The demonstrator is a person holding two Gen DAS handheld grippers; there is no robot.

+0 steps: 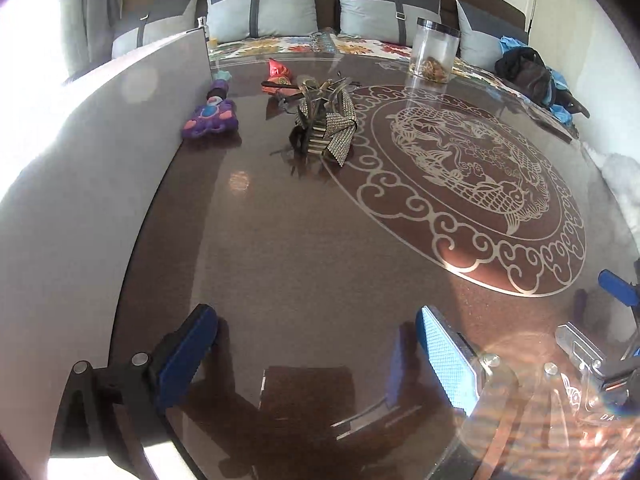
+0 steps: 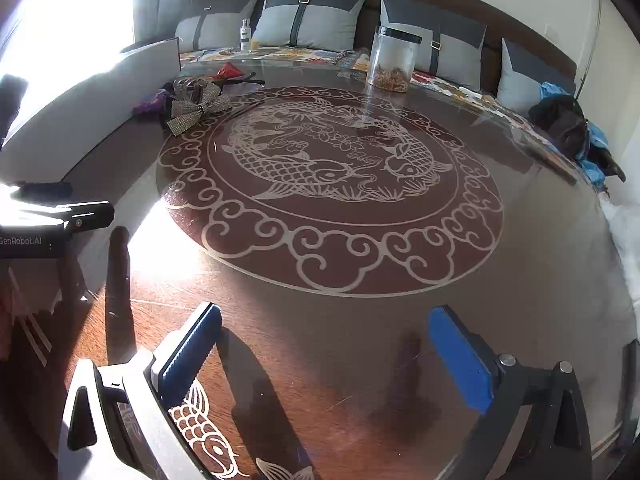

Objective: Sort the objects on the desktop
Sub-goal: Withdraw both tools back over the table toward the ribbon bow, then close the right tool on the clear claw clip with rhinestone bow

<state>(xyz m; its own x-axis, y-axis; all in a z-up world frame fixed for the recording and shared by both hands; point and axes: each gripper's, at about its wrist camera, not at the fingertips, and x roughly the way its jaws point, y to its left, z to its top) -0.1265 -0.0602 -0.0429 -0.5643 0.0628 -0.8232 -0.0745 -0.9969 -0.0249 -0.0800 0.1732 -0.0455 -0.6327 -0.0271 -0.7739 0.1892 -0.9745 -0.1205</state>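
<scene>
Fingers (image 1: 448,356) wide on both grippers, empty; tangled hair-clip pile (image 1: 324,120) at bench (image 1: 304,248) far-left edge risks snagging, dragging neighbours.

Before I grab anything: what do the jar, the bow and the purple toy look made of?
Jar: clear plastic or glass with a dark lid; the contents show through.
Bow: fabric studded with small shiny dots, probably rhinestones, on a hair clip.
Purple toy: soft and fuzzy, likely plush or felt.
</scene>
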